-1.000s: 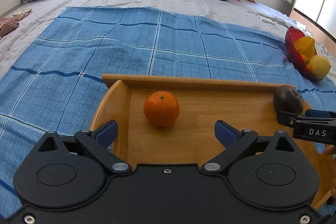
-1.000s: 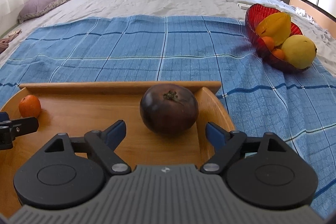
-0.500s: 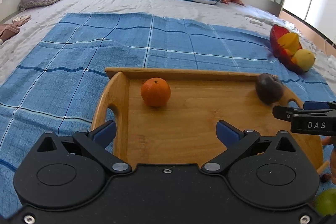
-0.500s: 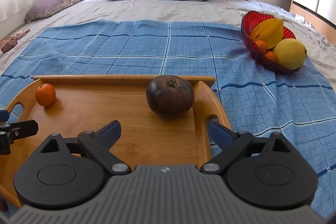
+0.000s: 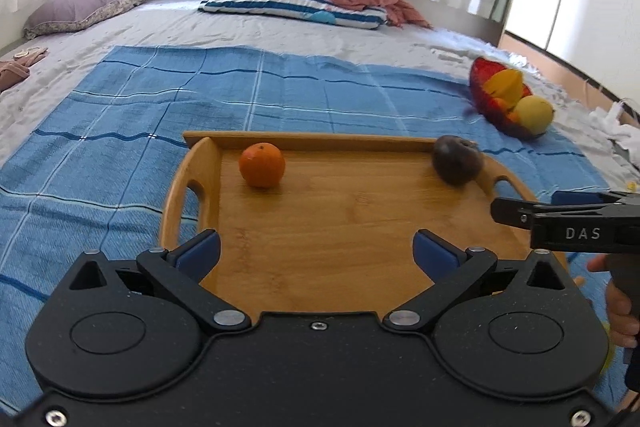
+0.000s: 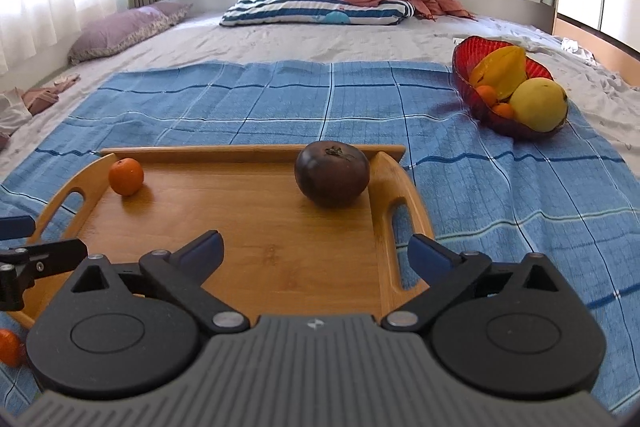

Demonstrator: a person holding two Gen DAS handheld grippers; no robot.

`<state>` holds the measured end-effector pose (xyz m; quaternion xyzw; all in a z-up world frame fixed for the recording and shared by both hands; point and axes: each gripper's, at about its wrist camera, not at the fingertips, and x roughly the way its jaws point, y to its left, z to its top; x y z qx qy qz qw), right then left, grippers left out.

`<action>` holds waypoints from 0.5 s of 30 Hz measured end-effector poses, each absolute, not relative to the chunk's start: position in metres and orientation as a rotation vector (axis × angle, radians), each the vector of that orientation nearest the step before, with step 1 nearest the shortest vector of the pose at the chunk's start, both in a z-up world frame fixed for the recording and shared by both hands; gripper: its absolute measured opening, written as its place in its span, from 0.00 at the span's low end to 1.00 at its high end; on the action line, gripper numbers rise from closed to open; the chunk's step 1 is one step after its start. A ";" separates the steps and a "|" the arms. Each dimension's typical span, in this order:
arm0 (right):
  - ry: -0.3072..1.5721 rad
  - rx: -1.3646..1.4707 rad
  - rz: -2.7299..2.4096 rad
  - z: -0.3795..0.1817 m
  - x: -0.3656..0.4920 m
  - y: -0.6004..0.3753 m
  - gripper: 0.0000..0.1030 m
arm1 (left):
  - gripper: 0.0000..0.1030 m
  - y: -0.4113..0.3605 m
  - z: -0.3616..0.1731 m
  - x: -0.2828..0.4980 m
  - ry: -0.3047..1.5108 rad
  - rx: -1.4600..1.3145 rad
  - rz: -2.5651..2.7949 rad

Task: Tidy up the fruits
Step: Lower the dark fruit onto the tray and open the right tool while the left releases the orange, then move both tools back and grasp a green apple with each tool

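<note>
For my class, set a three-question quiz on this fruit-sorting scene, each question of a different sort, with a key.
1. True or false: the orange and the dark purple fruit touch each other on the wooden tray.
2. Multiple choice: the red bowl stands A) on the tray, B) on the blue cloth off the tray's right end, C) on the striped pillow.
3. Fill in: the left gripper and the right gripper both have their jaws ____.

Key: 1 false, they lie near opposite ends; 2 B; 3 open.
</note>
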<state>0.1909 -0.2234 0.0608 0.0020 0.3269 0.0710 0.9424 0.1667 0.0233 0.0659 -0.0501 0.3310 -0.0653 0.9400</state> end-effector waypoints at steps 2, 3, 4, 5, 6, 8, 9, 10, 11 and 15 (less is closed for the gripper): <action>0.652 0.006 0.146 0.061 0.183 -0.226 1.00 | 1.00 0.020 0.066 0.156 0.661 -0.099 -0.140; 0.642 0.007 0.145 0.061 0.179 -0.228 1.00 | 1.00 0.019 0.065 0.152 0.654 -0.092 -0.142; 0.632 0.009 0.145 0.061 0.175 -0.229 1.00 | 1.00 0.017 0.065 0.147 0.646 -0.082 -0.146; 0.621 0.012 0.145 0.060 0.170 -0.231 1.00 | 1.00 0.015 0.065 0.142 0.636 -0.070 -0.153; 0.613 0.014 0.145 0.060 0.166 -0.233 1.00 | 1.00 0.014 0.065 0.138 0.630 -0.063 -0.158; 0.595 0.017 0.137 0.060 0.158 -0.236 1.00 | 1.00 0.010 0.064 0.129 0.616 -0.056 -0.169; 0.584 0.017 0.134 0.060 0.154 -0.238 1.00 | 1.00 0.009 0.064 0.125 0.612 -0.056 -0.173; 0.574 0.017 0.131 0.060 0.150 -0.240 1.00 | 1.00 0.008 0.063 0.121 0.611 -0.059 -0.177; 0.563 0.015 0.128 0.059 0.145 -0.241 1.00 | 1.00 0.007 0.062 0.117 0.613 -0.065 -0.184; 0.534 0.018 0.120 0.056 0.130 -0.247 1.00 | 1.00 0.006 0.055 0.100 0.616 -0.088 -0.196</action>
